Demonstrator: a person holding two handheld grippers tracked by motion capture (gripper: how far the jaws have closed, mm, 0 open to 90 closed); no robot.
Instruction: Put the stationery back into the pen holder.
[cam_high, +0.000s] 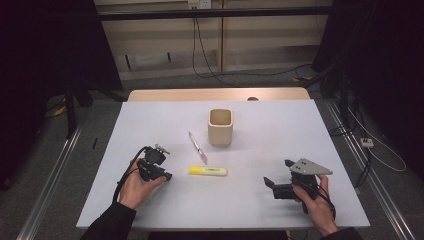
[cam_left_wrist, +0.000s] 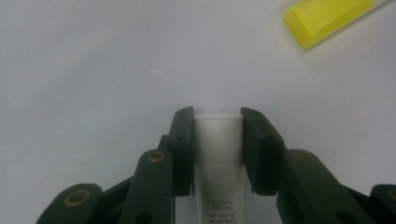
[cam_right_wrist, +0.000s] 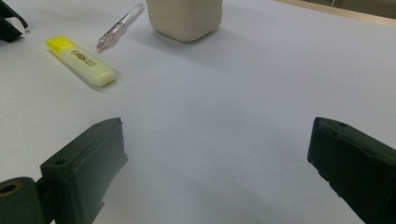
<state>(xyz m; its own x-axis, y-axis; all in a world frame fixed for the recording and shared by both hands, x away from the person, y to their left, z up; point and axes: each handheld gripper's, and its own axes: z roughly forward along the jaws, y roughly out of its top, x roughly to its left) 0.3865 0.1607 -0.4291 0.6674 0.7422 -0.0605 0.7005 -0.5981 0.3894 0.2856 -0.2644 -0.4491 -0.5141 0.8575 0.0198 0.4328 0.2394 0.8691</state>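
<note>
My left gripper (cam_left_wrist: 217, 114) lies low over the white table at the left (cam_high: 159, 170), shut on a white tube-like thing (cam_left_wrist: 218, 154) with small print on it; both pads press its sides. Just right of it lies a yellow highlighter (cam_high: 208, 171) (cam_left_wrist: 327, 18) (cam_right_wrist: 81, 60). Beyond the highlighter a clear pen (cam_high: 197, 147) (cam_right_wrist: 119, 26) lies slanted, and a beige square cup (cam_high: 220, 127) (cam_right_wrist: 184, 18) stands upright near the table's middle. My right gripper (cam_high: 276, 172) (cam_right_wrist: 217, 128) rests at the front right, open wide, with bare table between its jaws.
The white table top (cam_high: 280, 135) has a wooden strip along its far edge. Dark curtains stand at both sides and cables run across the floor behind. A tip of the left gripper (cam_right_wrist: 9, 23) shows at the top left of the right gripper view.
</note>
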